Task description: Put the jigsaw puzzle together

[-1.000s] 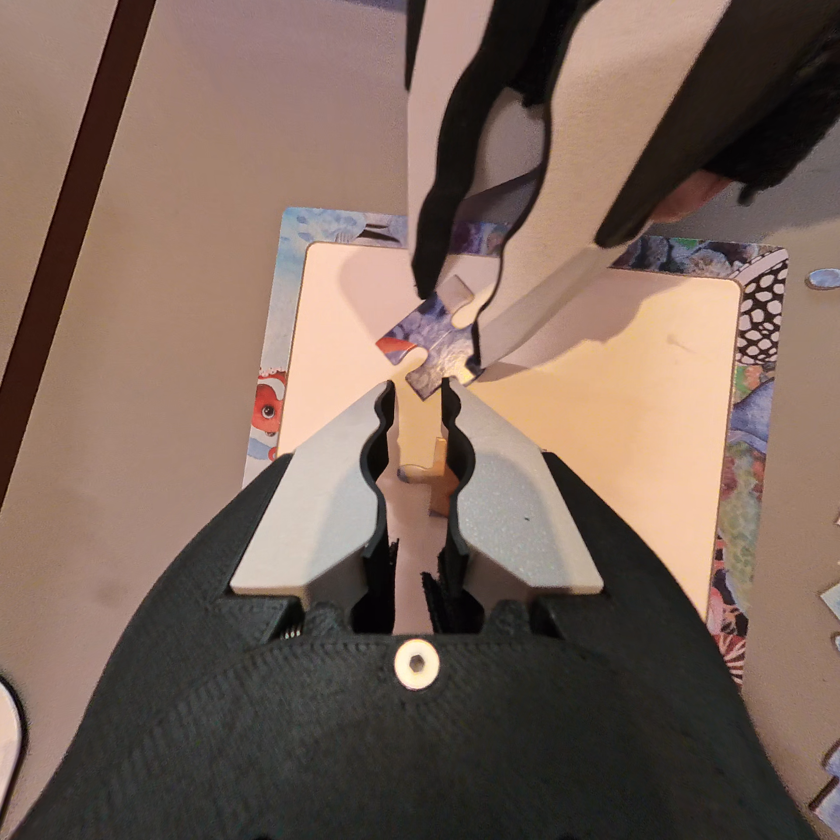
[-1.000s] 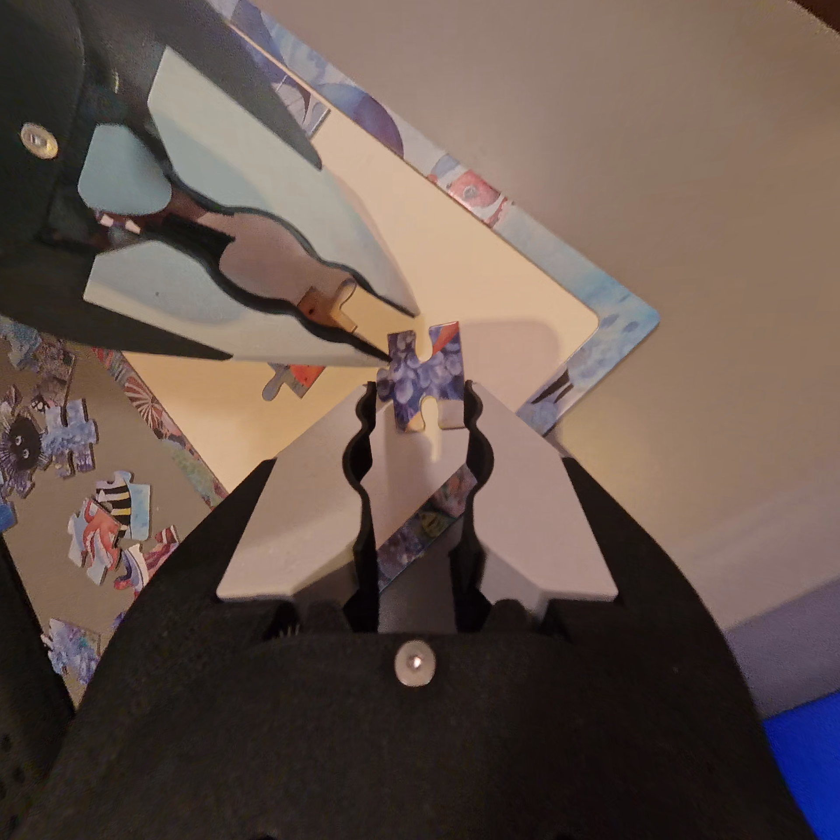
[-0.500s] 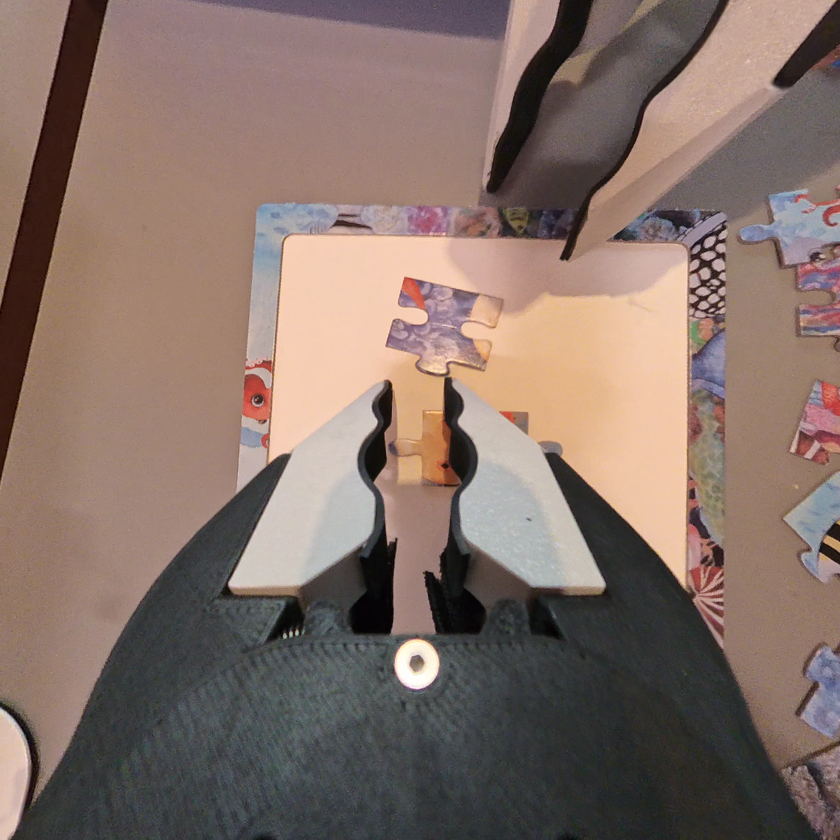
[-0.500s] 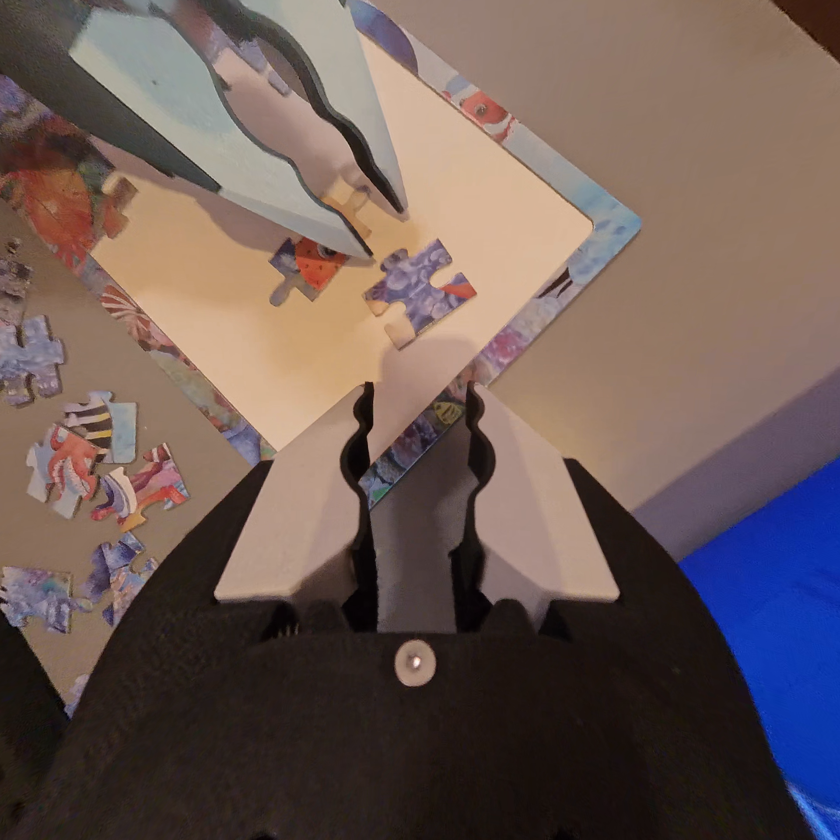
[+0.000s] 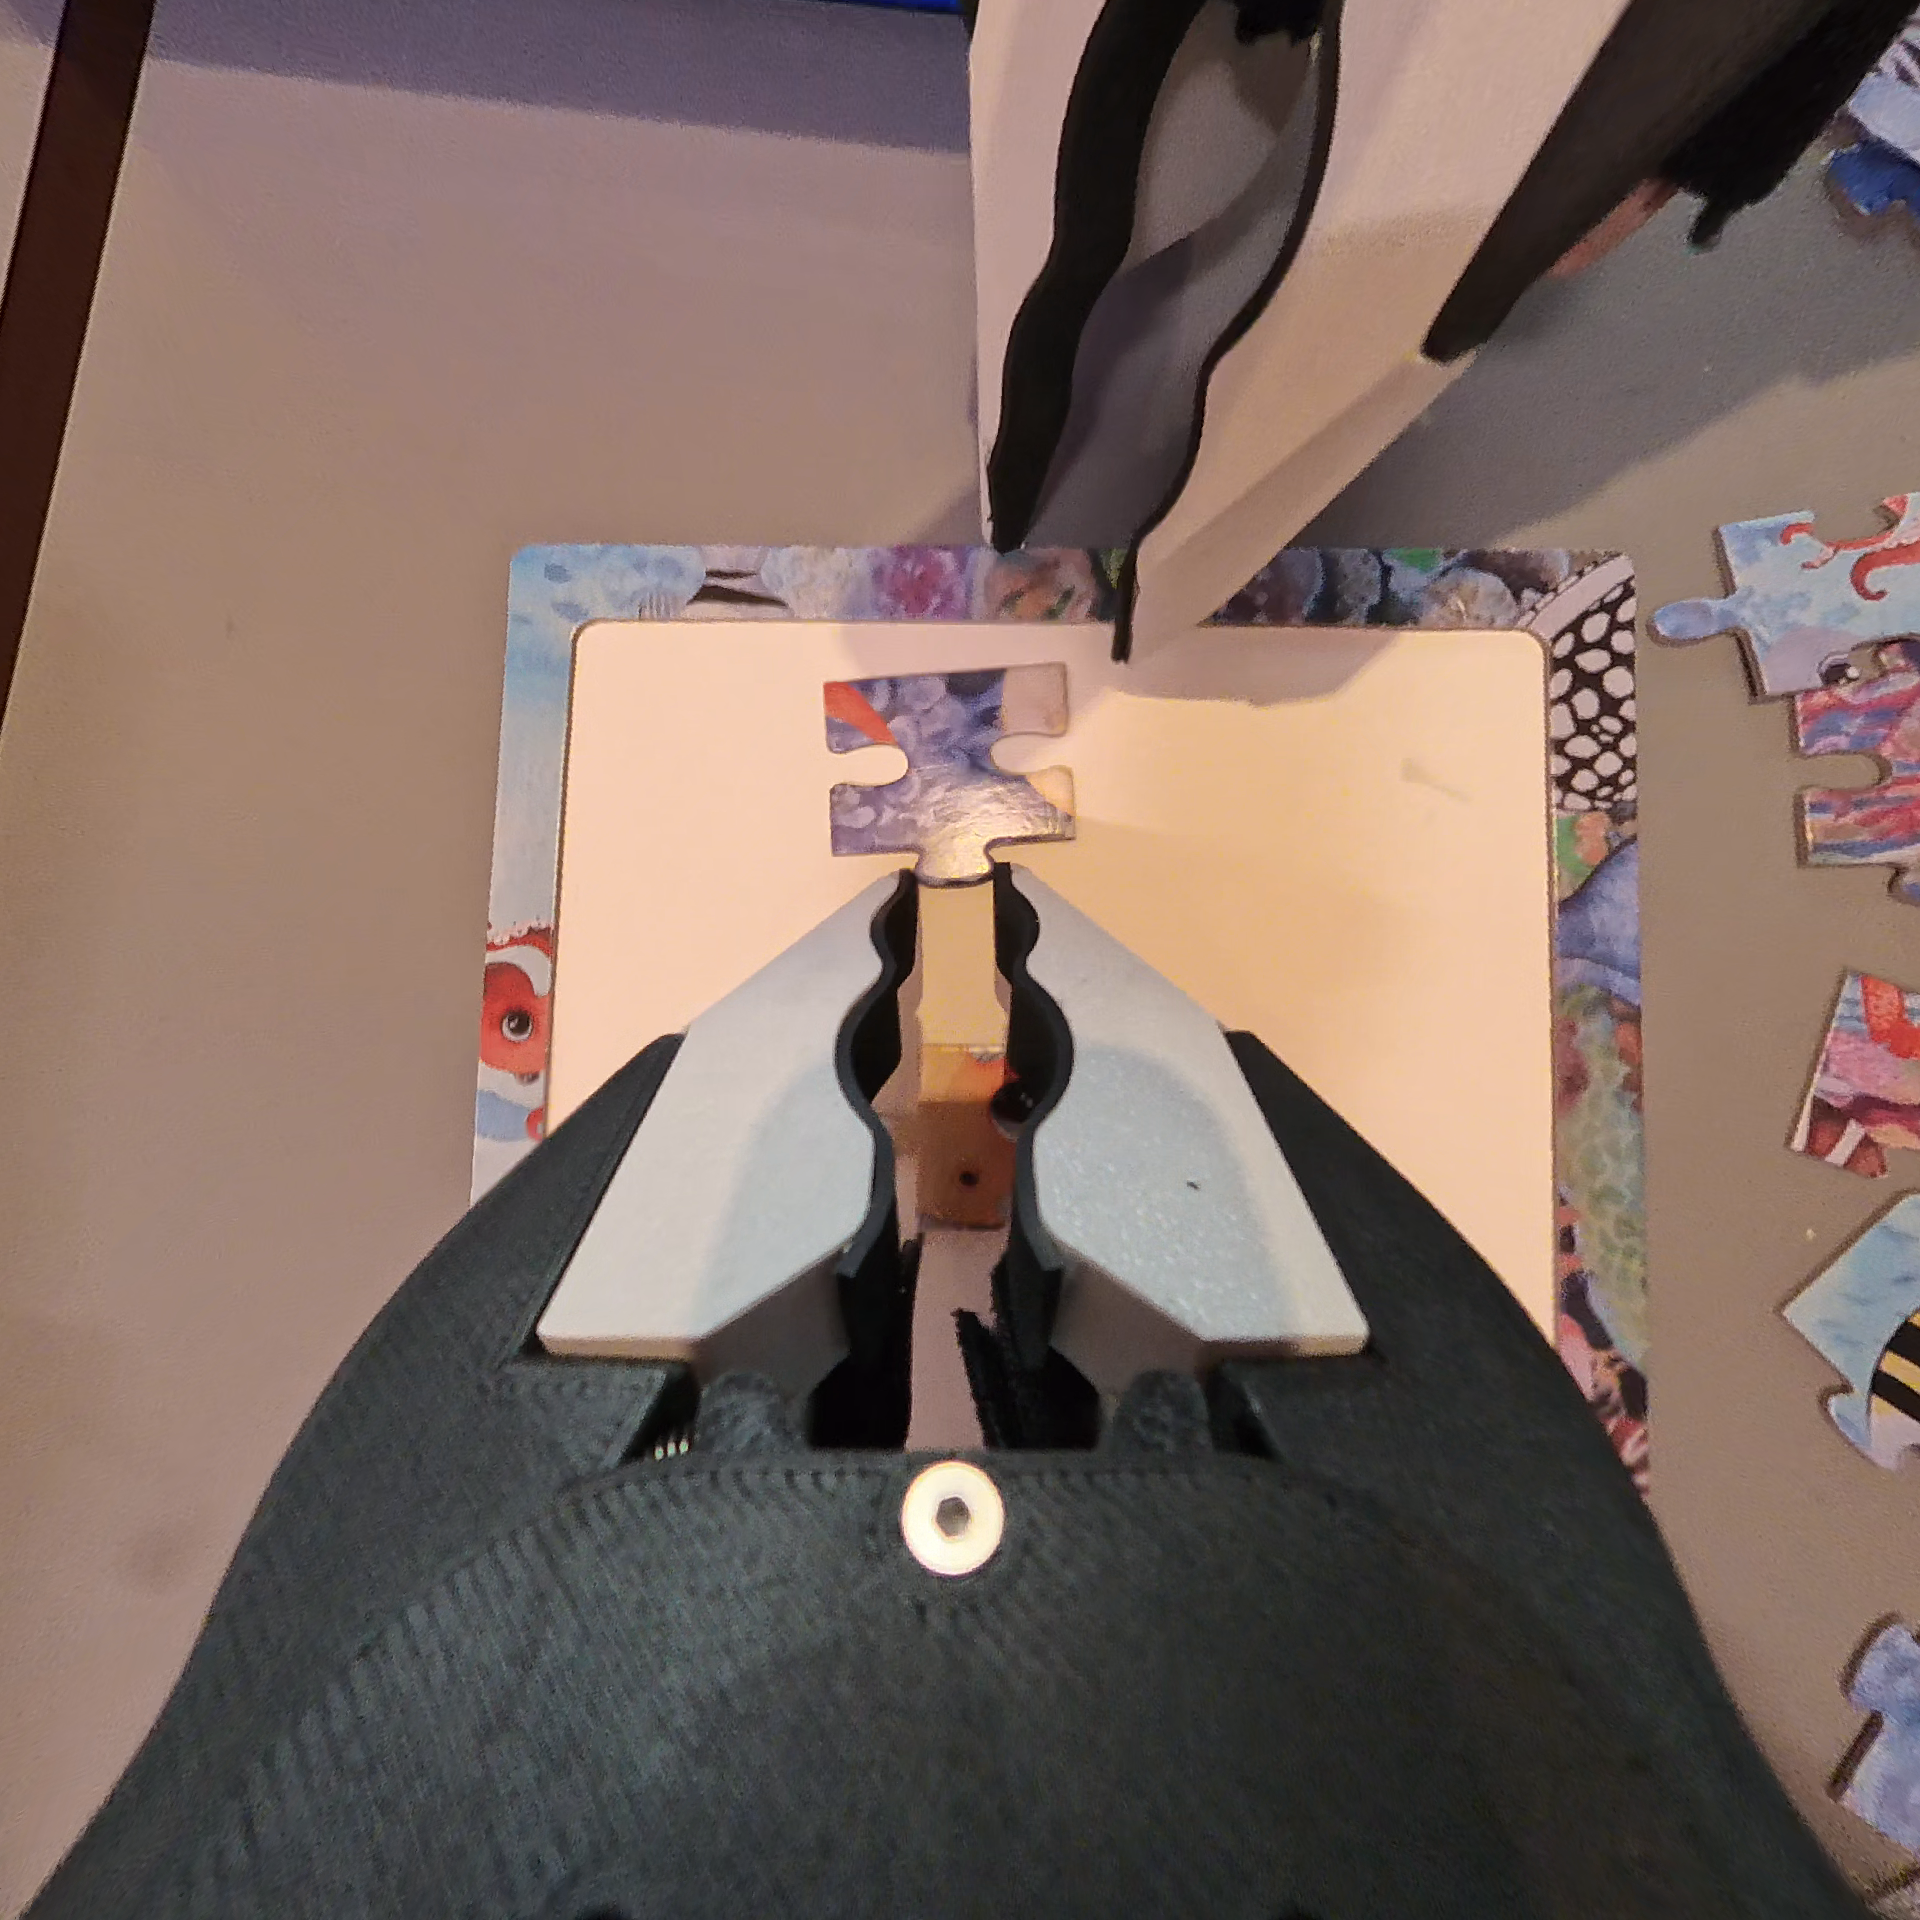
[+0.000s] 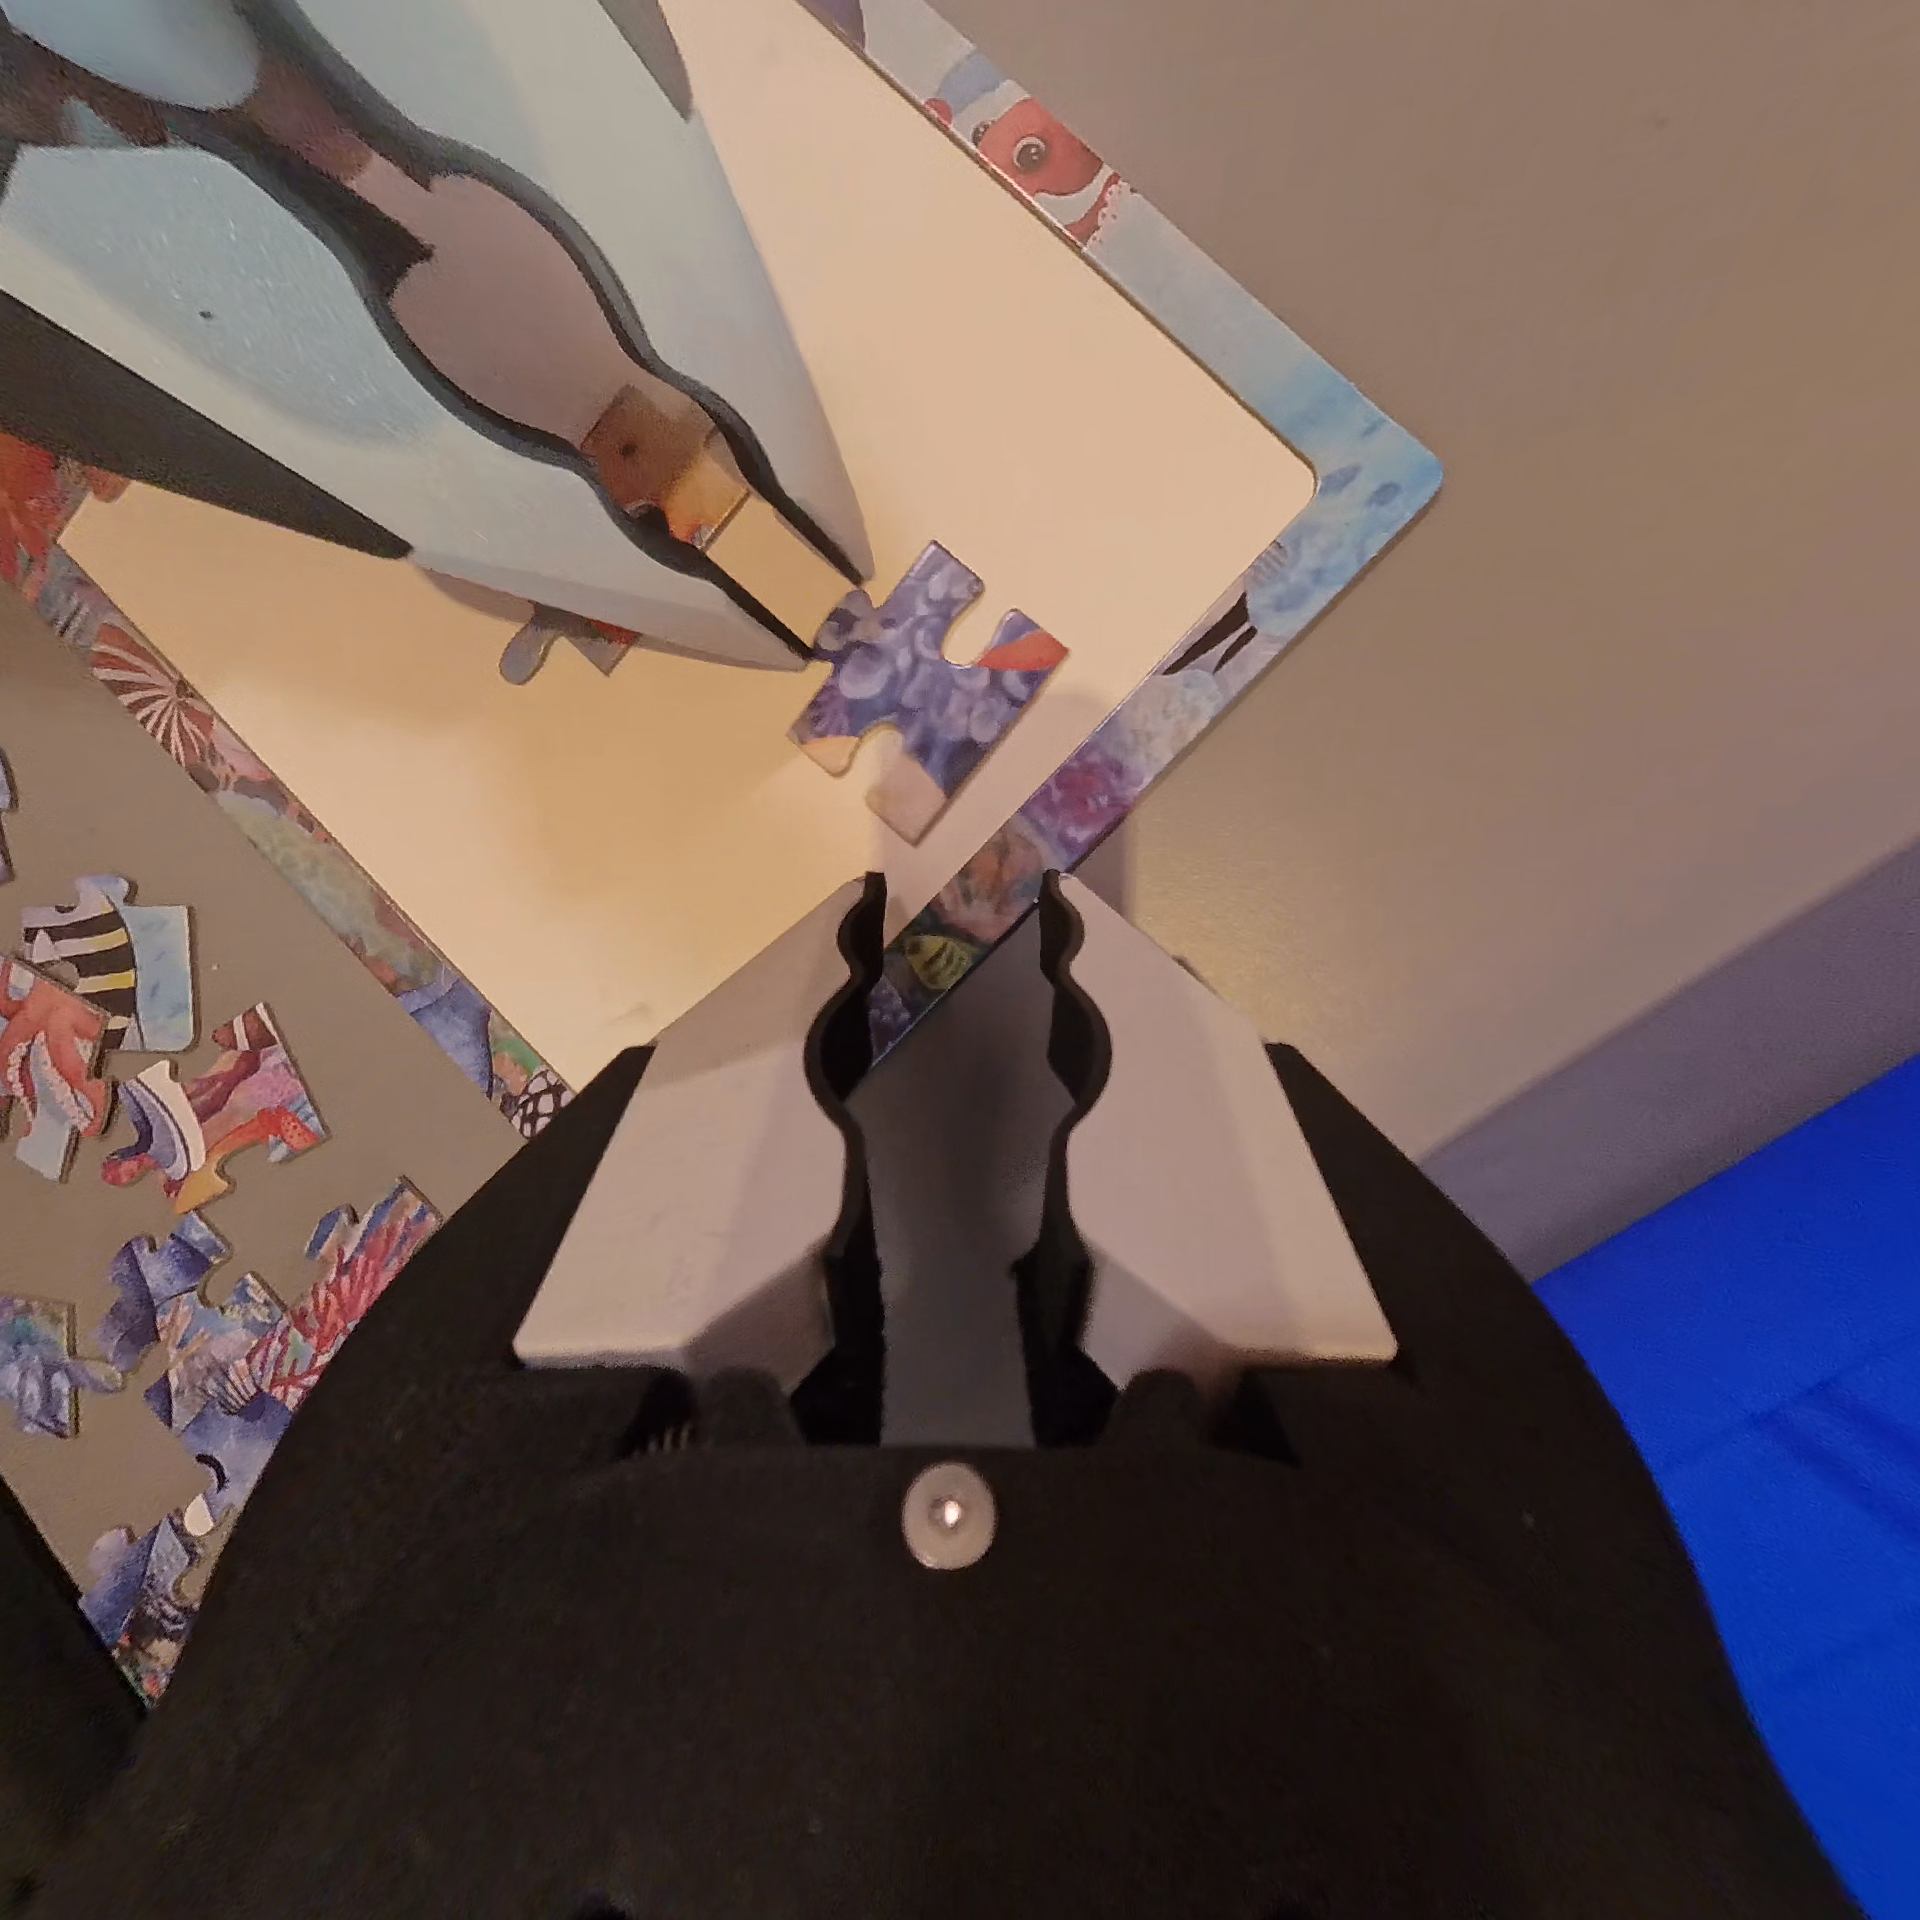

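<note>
The puzzle tray (image 5: 1299, 935) has a sea-picture border and a bare cream floor; it also shows in the right wrist view (image 6: 1039, 364). A blue-purple piece (image 5: 951, 758) (image 6: 925, 686) lies flat on it near the far edge. My left gripper (image 5: 953, 881) (image 6: 831, 616) is narrowly open, its tips on either side of that piece's near tab. An orange piece (image 5: 961, 1132) (image 6: 540, 655) lies under its fingers. My right gripper (image 6: 961, 883) (image 5: 1065, 597) is open and empty, above the tray's far border.
Several loose pieces (image 5: 1860, 790) lie on the grey table to the right of the tray; they show at the left in the right wrist view (image 6: 218, 1112). A blue surface (image 6: 1714, 1351) lies beyond the table edge. A dark strip (image 5: 52, 208) runs along the far left. The gap from one gripper's tips to the other's is roughly 6 centimeters.
The right gripper let go of the blue-purple piece and drew back to the tray's border. The piece now lies flat and square, and the left gripper's tips have come up to its tab.
</note>
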The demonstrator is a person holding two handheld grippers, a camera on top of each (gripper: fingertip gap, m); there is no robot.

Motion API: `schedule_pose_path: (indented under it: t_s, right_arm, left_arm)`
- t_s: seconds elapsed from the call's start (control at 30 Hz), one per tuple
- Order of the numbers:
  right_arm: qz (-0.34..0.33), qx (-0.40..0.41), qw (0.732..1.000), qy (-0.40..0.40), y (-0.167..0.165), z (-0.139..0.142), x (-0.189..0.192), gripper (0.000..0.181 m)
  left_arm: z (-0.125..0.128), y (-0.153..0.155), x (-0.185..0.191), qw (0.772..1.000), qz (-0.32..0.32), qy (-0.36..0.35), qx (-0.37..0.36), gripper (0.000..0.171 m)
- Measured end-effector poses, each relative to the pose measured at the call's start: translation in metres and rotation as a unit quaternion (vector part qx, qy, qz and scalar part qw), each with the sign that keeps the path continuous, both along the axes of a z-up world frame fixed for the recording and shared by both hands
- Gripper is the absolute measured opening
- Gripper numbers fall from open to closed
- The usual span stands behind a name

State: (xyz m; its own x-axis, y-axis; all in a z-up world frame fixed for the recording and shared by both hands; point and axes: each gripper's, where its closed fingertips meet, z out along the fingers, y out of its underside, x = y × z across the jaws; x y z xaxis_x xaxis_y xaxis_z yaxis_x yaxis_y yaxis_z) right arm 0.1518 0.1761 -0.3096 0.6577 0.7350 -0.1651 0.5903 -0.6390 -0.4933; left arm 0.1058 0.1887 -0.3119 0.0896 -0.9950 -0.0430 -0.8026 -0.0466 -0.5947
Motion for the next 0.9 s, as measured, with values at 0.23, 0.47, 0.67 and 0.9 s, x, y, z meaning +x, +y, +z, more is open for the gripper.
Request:
schedule_pose_path:
  t_s: [0.23, 0.47, 0.67, 0.9]
  right_arm:
    - [0.019, -0.004, 1.000, 0.011, -0.006, 0.000, -0.004, 0.024]
    - [0.023, 0.003, 1.000, 0.008, -0.006, 0.000, -0.003, 0.023]
    - [0.027, -0.007, 0.999, 0.024, -0.009, 0.006, -0.004, 0.027]
    - [0.026, 0.025, 0.997, 0.062, -0.006, 0.039, 0.001, 0.025]
  left_arm:
    - [0.000, 0.003, 0.008, 1.000, -0.008, 0.012, 0.013, 0.014]
    - [0.000, 0.004, 0.010, 1.000, -0.011, -0.002, -0.004, 0.014]
    - [0.011, 0.005, 0.006, 1.000, -0.014, -0.017, -0.015, 0.022]
    - [0.018, 0.004, -0.008, 1.000, -0.018, -0.008, -0.014, 0.032]
